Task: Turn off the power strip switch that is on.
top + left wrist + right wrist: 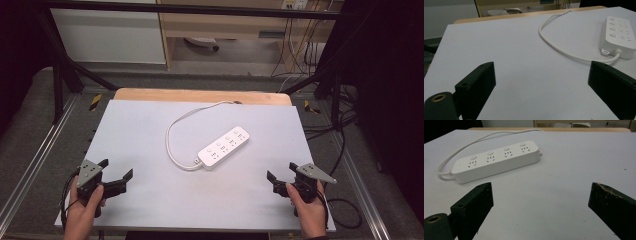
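Observation:
A white power strip (224, 147) lies slantwise near the middle of the pale grey table top (150, 130), its white cable (172, 132) looping left and back toward the far edge. My left gripper (116, 170) rests at the near left corner, open, nothing between its jaws. At the near right, my right gripper (281, 171) is open and empty too. The left gripper view has the power strip (617, 36) at upper right, cable (554, 43) curving in front. From the right gripper (540, 197) the power strip (496, 161) lies ahead to the left, sockets and buttons facing up.
A wooden board edge (200, 95) runs behind the grey top. Black frame bars (65, 65) stand at the far corners, and loose cables (345, 150) trail on the floor to the right. A cabinet (220, 25) stands beyond the table.

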{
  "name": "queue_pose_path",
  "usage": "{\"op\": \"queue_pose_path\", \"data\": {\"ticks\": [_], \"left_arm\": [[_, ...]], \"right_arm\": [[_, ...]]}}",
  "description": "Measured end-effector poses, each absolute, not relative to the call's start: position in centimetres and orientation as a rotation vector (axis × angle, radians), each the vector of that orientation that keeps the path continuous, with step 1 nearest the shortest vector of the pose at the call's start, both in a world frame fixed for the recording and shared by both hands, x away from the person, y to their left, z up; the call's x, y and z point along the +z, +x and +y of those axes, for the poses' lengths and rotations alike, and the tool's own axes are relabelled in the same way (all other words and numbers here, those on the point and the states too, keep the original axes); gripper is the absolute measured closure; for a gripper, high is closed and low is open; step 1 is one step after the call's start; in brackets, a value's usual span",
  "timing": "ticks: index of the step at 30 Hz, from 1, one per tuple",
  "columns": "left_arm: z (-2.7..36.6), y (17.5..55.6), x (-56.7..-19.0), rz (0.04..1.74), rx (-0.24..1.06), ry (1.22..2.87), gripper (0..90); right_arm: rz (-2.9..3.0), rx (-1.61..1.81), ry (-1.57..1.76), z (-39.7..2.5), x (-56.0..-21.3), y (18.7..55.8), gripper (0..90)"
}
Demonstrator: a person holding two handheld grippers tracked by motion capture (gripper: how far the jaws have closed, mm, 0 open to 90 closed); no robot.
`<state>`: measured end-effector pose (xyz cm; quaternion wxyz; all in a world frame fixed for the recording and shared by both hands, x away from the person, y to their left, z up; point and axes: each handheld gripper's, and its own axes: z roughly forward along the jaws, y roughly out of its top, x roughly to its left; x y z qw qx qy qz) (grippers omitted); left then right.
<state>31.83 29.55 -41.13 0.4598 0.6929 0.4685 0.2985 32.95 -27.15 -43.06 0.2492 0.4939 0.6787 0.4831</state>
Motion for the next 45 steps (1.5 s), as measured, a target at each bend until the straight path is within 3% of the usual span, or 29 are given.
{"op": "queue_pose_path", "data": {"ticks": [45], "left_arm": [[28.9,31.5,-41.1,1.104,0.695,1.732,5.5]], "right_arm": [[1.934,1.328,1.254,-23.9,-42.1,32.6,3.4]]}}
